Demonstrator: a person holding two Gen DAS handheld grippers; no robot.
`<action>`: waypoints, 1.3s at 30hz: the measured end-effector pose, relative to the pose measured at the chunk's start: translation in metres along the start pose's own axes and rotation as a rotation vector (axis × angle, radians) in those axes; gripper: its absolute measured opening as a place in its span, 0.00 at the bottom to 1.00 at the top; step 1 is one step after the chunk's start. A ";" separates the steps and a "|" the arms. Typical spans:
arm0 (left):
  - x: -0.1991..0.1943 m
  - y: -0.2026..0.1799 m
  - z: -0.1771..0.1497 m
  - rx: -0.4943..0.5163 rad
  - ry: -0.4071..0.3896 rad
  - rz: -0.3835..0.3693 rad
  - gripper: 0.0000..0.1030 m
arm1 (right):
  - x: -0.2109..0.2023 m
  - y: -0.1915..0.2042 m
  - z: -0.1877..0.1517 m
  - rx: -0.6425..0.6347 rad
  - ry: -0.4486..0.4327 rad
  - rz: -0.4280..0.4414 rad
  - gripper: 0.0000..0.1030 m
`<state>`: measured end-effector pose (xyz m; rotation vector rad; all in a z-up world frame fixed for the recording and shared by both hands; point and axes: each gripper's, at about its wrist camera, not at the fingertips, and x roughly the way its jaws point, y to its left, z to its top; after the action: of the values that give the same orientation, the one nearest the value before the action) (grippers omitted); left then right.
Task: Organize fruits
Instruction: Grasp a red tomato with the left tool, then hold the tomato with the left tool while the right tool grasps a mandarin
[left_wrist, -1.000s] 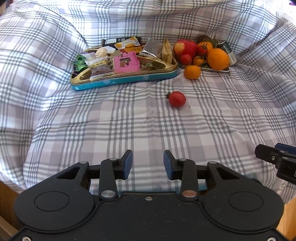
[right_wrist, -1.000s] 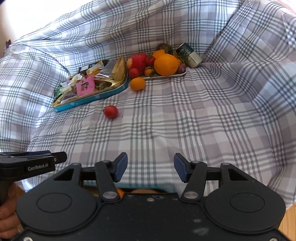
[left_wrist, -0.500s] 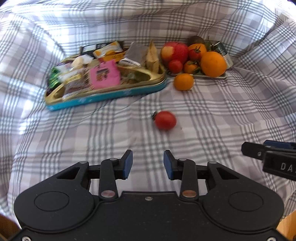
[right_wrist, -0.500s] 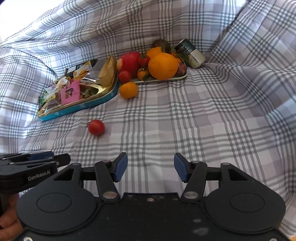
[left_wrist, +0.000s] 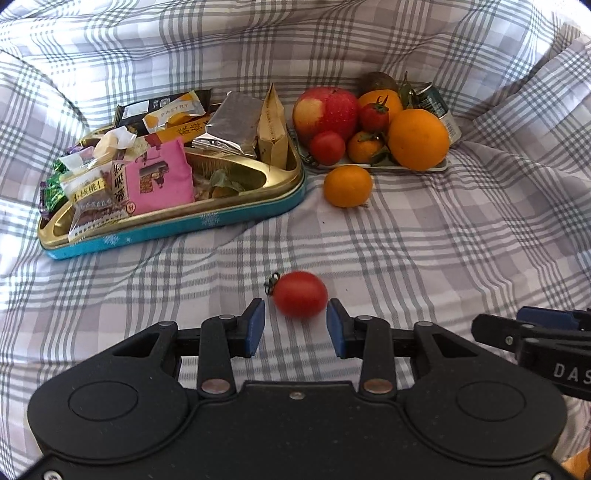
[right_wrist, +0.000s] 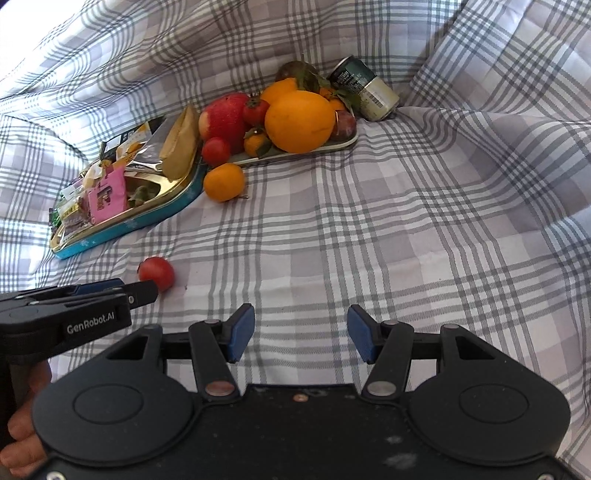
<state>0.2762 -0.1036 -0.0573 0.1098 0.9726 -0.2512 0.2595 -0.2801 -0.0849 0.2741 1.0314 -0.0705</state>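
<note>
A small red tomato (left_wrist: 300, 294) lies alone on the plaid cloth, just ahead of and between the tips of my open left gripper (left_wrist: 295, 325); it also shows in the right wrist view (right_wrist: 156, 272). A loose mandarin (left_wrist: 347, 185) lies in front of a white fruit tray (left_wrist: 424, 168) that holds an apple (left_wrist: 327, 110), a large orange (left_wrist: 418, 139), tomatoes and small oranges. My right gripper (right_wrist: 301, 334) is open and empty over bare cloth, right of the left gripper (right_wrist: 142, 291).
A gold and teal tin (left_wrist: 207, 221) full of snack packets sits left of the fruit tray. A green can (right_wrist: 364, 92) lies on its side behind the tray. The plaid cloth (right_wrist: 406, 229) rises in folds at the back and sides.
My left gripper has moved forward to the lone tomato, which now sits between its fingertips. My right gripper has moved forward a little. Both stay open.
</note>
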 end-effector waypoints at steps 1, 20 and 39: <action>0.002 0.000 0.002 -0.003 0.000 0.003 0.44 | 0.001 -0.001 0.001 0.001 0.000 -0.001 0.57; 0.025 -0.004 0.015 -0.016 -0.021 0.026 0.47 | 0.010 0.000 0.006 -0.006 0.004 -0.007 0.57; 0.020 0.044 0.013 -0.174 0.032 0.041 0.43 | 0.020 0.018 0.017 -0.040 -0.007 -0.014 0.57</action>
<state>0.3090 -0.0667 -0.0674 -0.0251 1.0189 -0.1267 0.2876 -0.2655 -0.0904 0.2296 1.0267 -0.0632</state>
